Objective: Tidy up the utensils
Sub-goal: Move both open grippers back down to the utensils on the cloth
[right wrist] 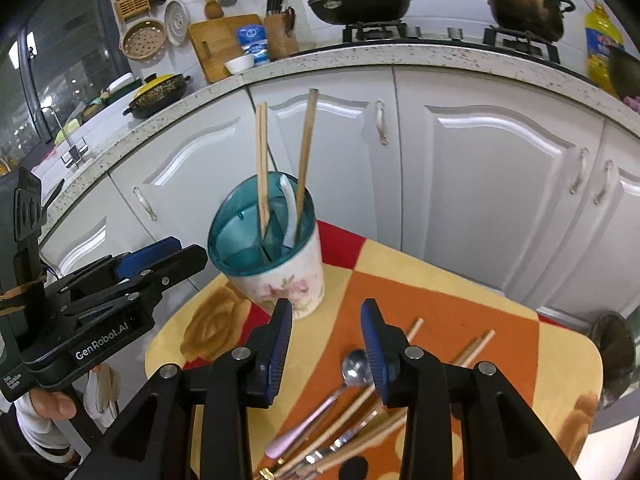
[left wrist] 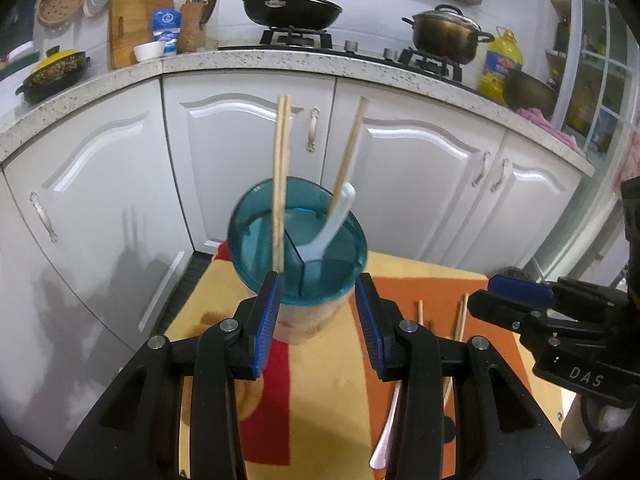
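Both hand-held grippers are empty, with clear air between their blue pads: the left gripper [left wrist: 316, 300] stands wide just short of the utensil holder [left wrist: 298, 240], and the right gripper [right wrist: 326, 332] hangs parted above the loose utensils on the small table [right wrist: 500, 320]. Nearest the right gripper lie a pink-handled spoon [right wrist: 340, 384], a fork [right wrist: 340, 438] and several chopsticks [right wrist: 472, 346], overlapping in a heap. Beyond them, near the table's far left edge, the holder already keeps three chopsticks [left wrist: 280, 184] and a white spoon [left wrist: 332, 220] in its divided teal insert. The risk lies in that tangle: a closing grip could catch two pieces at once, or drag a neighbour off the edge. A knock from the left gripper could likely tip the tall holder, since its upright chopsticks lean outward.
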`<action>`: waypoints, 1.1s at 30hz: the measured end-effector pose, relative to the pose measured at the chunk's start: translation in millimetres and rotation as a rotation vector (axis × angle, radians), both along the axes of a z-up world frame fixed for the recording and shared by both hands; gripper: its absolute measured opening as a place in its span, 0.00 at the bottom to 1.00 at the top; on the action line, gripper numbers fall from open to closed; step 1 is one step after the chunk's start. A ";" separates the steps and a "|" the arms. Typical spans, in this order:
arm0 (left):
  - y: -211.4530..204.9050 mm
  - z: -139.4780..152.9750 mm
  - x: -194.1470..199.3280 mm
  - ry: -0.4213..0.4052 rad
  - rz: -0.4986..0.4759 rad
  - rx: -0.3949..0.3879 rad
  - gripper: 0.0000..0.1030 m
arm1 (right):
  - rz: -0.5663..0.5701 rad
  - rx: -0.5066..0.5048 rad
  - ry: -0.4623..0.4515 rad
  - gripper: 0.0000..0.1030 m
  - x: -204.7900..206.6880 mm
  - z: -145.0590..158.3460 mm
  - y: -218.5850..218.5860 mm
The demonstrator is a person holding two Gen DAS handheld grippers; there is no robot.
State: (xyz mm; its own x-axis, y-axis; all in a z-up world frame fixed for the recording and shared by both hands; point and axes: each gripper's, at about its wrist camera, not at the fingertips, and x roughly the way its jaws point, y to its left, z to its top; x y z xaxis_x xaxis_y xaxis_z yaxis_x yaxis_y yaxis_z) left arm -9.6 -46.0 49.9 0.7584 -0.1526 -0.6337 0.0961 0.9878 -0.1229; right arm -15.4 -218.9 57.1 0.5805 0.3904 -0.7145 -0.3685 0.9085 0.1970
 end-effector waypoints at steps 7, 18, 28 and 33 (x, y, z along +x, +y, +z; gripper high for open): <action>-12.7 -4.7 -8.8 0.012 -0.027 0.004 0.36 | -0.050 0.003 0.015 0.38 -13.2 -2.2 -22.3; -21.8 -26.2 -12.5 0.081 -0.074 -0.001 0.37 | -0.118 -0.035 0.095 0.38 -24.1 -31.6 -56.3; -31.6 -65.3 -4.6 0.198 -0.138 -0.021 0.37 | -0.160 -0.028 0.214 0.38 -18.5 -75.5 -77.0; -41.5 -83.0 3.3 0.243 -0.173 -0.033 0.37 | -0.171 -0.012 0.253 0.38 -10.8 -91.9 -83.5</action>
State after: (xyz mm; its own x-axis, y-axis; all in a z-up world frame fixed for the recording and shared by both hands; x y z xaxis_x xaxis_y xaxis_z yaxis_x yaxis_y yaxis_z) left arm -6.3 -87.5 -33.2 0.5456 -0.2902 -0.7862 0.2268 0.9542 -0.1949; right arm -26.2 -302.5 -34.8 0.4399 0.2931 -0.8488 -0.1507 0.9559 0.2520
